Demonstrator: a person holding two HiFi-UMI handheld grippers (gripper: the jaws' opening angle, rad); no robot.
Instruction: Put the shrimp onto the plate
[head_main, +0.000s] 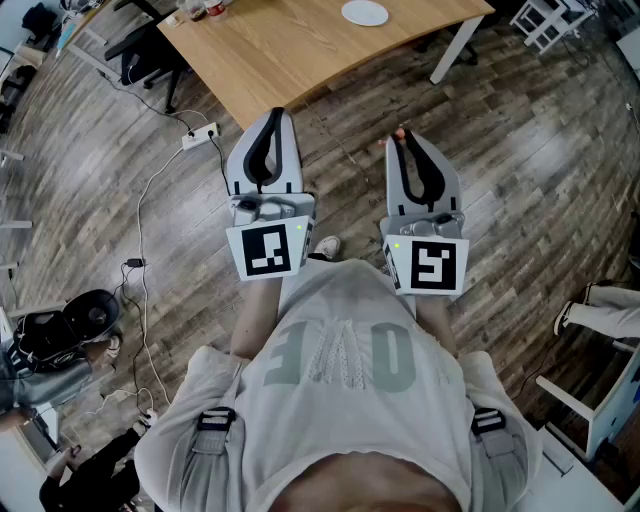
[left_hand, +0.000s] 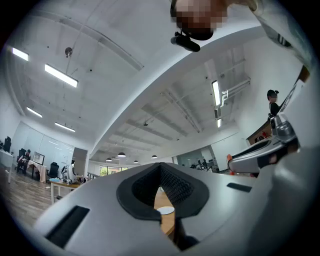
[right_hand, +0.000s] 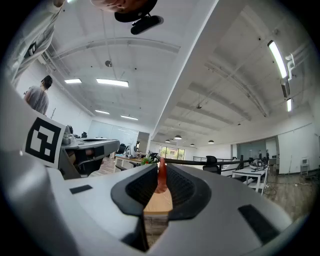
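In the head view, the left gripper (head_main: 277, 113) and the right gripper (head_main: 402, 138) are held side by side above a grey plank floor (head_main: 520, 170), short of a light wooden table (head_main: 300, 50). A round white plate (head_main: 365, 12) is seen at the far edge of that table, well apart from both grippers. A white power strip (head_main: 200, 135) lies on the floor to the left.

Only a reddish speck is shown at the right gripper's tip from above. In the right gripper view, it is made out as a small red-orange shrimp (right_hand: 162, 176), pinched upright between the narrow-set fingers of the right gripper (right_hand: 162, 160), with the table (right_hand: 159, 200) visible behind it. The plate is not seen from there.

In the left gripper view, the left gripper (left_hand: 160, 167) is shown with its fingertips pressed together and nothing held. Through the oval gap behind the tips, a strip of the table (left_hand: 160, 196) and the plate (left_hand: 166, 210) are framed, while the shrimp is not seen.
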